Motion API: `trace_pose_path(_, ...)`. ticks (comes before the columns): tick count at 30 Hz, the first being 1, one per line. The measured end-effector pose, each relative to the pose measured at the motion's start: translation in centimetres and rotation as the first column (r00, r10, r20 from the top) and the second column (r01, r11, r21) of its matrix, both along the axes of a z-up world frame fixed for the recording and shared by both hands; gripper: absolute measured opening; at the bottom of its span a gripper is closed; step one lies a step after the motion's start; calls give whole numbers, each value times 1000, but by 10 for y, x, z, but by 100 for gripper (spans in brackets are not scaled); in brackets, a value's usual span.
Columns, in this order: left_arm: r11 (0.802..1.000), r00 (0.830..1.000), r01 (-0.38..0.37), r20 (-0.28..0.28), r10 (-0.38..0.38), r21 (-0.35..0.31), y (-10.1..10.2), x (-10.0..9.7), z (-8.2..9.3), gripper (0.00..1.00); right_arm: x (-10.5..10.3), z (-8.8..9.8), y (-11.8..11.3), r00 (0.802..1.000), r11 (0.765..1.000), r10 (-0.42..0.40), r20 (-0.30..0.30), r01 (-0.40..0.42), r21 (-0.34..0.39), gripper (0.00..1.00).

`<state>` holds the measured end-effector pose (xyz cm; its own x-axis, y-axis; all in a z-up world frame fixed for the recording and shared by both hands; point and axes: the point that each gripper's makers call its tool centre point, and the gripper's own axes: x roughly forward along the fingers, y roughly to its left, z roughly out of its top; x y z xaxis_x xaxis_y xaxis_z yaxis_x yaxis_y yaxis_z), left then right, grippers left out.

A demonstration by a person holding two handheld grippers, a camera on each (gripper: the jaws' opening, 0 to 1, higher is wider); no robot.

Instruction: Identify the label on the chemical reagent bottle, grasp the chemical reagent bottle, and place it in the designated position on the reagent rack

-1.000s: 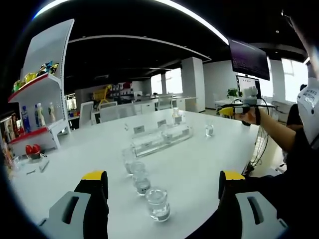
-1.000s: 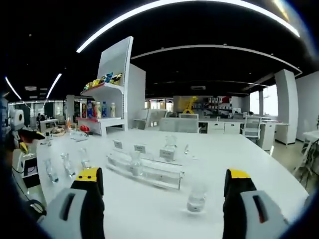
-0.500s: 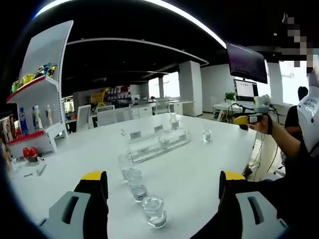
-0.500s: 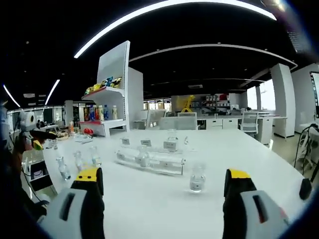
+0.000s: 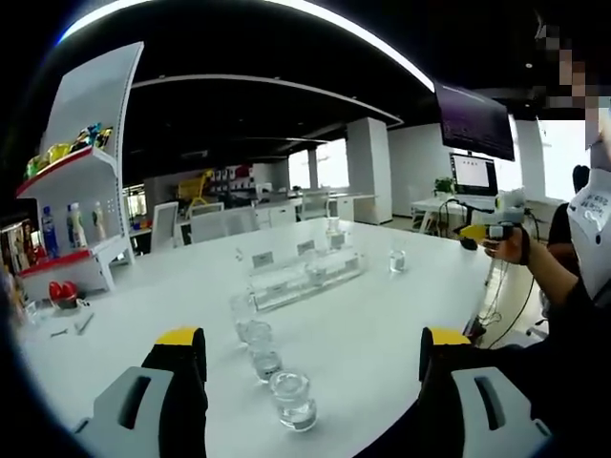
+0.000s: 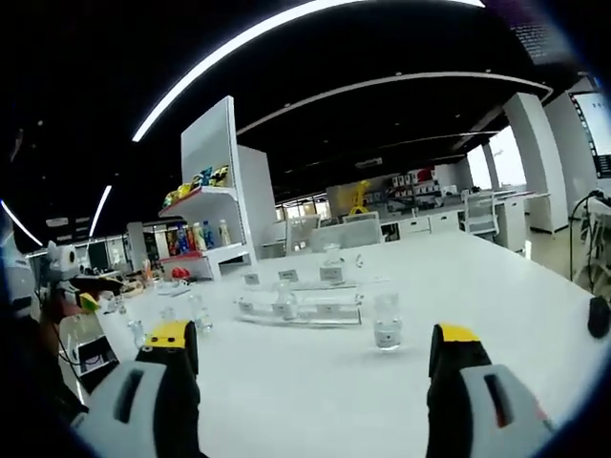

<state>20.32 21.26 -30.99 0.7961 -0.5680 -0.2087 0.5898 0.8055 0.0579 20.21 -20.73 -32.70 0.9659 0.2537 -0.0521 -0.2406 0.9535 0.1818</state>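
Dark-ceilinged office: white shelving unit [image 5: 81, 191], bright windows [image 5: 320, 157].

A big white table [image 5: 382, 334] holds everything. In the left gripper view, three small clear bottles [image 5: 292, 399] stand in a row near the front. Farther back is a long clear rack [image 5: 305, 277] with little label cards [image 5: 261, 259] behind it. One more clear bottle [image 5: 397, 260] stands alone to the right of the rack. In the right gripper view, that lone bottle [image 6: 387, 323] is near, right of the rack [image 6: 301, 309].
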Motion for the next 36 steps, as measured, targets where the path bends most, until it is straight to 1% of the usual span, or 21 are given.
trace_pose_path(2, 1000, 1000, -6, 1, 6, -1, 1, 1, 1, 92, -3, 4, 0, 1000, 1000, 2, 6, -2, 2, 97)
trace_pose_path(6, 1000, 1000, 3, 2, -3, -1, -5, 1, 1, 92, -4, 10, -1, 1000, 1000, -2, 12, 1, 10, 97)
trace_pose_path(7, 1000, 1000, 5, 1, -5, 6, -6, 1, 0, 92, -4, 10, -2, 1000, 1000, -5, 10, 5, 18, 97)
trace_pose_path(8, 1000, 1000, 8, -1, -8, 14, -7, 1, -1, 92, -4, 11, -3, 1000, 999, -5, 9, 4, 47, 97)
trace_pose_path(9, 1000, 1000, 10, -3, -10, 15, -7, 0, -2, 92, -3, 12, -4, 1000, 998, -4, 12, 4, 69, 97)
trace_pose_path(11, 1000, 1000, 11, -6, -11, 10, -7, -1, -1, 92, -3, 10, -4, 1000, 996, -1, 3, 1, 92, 97)
trace_pose_path(16, 1000, 1000, 1, 0, -1, 12, -4, -3, 1, 92, -2, 7, -5, 1000, 996, -10, -18, 11, 92, 97)
trace_pose_path(20, 1000, 1000, 3, -4, -3, 23, -6, -3, -1, 92, -2, 11, -4, 1000, 992, -6, -7, 7, 124, 97)
trace_pose_path(24, 999, 1000, 23, -6, -23, 27, -11, -6, -1, 92, -3, 6, -5, 1000, 995, -3, -29, 6, 96, 97)
trace_pose_path(27, 999, 1000, 21, -1, -21, 30, -11, -6, 1, 92, -5, 4, -6, 999, 996, -2, -33, 5, 88, 97)
trace_pose_path(30, 999, 1000, 22, -1, -22, 27, -13, -5, 1, 92, -5, 3, -4, 999, 995, 16, -37, -12, 99, 97)
trace_pose_path(36, 999, 1000, 28, -2, -28, 30, -16, -5, 1, 92, -2, -4, 1, 998, 997, 31, -62, -26, 74, 97)
